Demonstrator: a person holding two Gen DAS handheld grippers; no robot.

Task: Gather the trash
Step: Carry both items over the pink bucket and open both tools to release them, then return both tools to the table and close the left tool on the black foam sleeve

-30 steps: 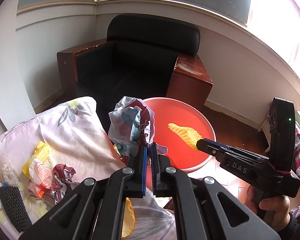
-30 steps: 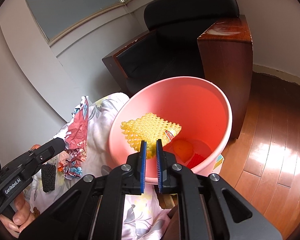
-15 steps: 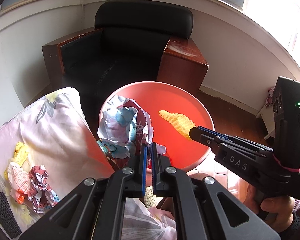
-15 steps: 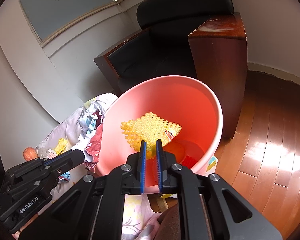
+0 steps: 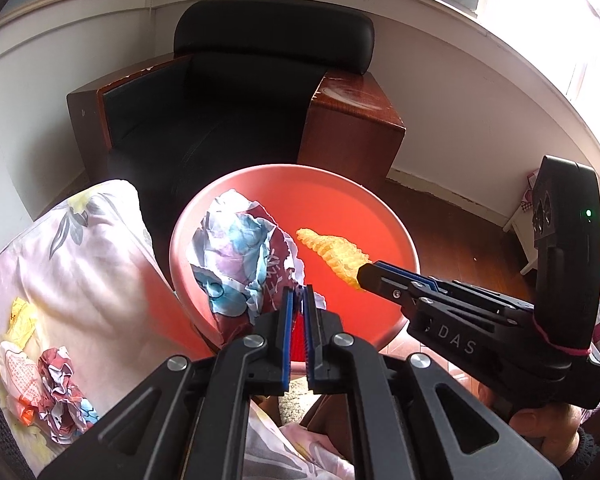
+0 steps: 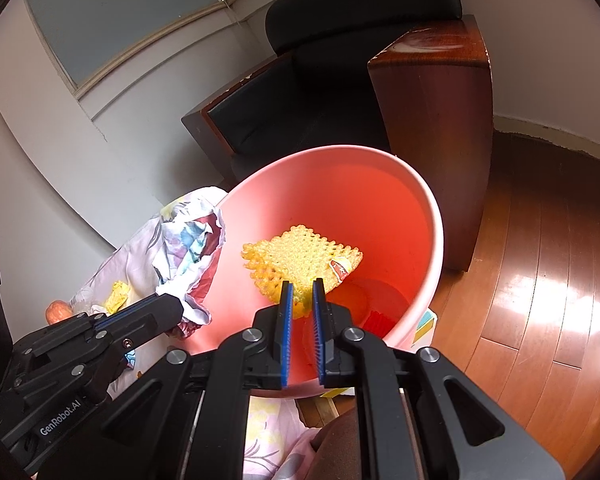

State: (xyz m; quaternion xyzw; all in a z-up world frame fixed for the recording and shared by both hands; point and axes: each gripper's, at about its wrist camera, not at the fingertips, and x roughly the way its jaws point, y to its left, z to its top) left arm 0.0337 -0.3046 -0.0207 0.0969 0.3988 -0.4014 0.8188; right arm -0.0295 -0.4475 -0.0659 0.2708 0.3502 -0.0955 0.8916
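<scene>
The left gripper [image 5: 296, 300] pinches a crumpled sheet of printed paper, white, blue and maroon [image 5: 242, 260], its blue-lined jaws pressed nearly together on the lower edge. The paper stands up ahead of those jaws, over the near left rim of a round pink plastic bin [image 5: 400, 236].

The right gripper [image 6: 300, 300] holds a yellow foam net sleeve with a small red label [image 6: 300, 256], its jaws closed on the near edge. The sleeve juts forward from the jaws above the bin's open mouth. Down inside the bin, below and just beyond the right jaws, lie an orange round item and something red, too dim to name.

To the left of the left jaws, on a pale floral bed cover [image 5: 80, 248], rest another crumpled printed wad [image 5: 62, 396] and a yellow wrapper [image 5: 20, 320]. Beyond the bin stands a black armchair with brown wooden sides [image 5: 260, 92].
</scene>
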